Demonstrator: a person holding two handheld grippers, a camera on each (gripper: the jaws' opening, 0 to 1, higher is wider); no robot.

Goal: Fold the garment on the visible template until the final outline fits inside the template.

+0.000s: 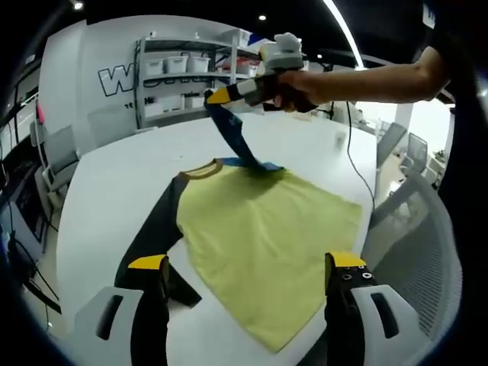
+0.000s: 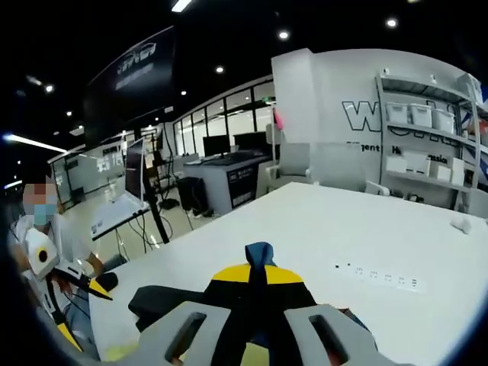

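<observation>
The left gripper (image 1: 248,278) is seen at six o'clock of the left gripper view, its two yellow-tipped jaws held wide apart with nothing between them. The right gripper (image 1: 217,97) is seen at twelve o'clock of the same view, raised high and gripped by a hand (image 1: 293,88) whose bare forearm (image 1: 374,80) is stretched in from three o'clock. Its jaws are closed on a blue sleeve (image 1: 232,137), which is lifted by them. In the right gripper view, the right gripper (image 2: 258,286) is seen at six o'clock, its yellow tips pressed together on the sleeve (image 2: 259,255).
</observation>
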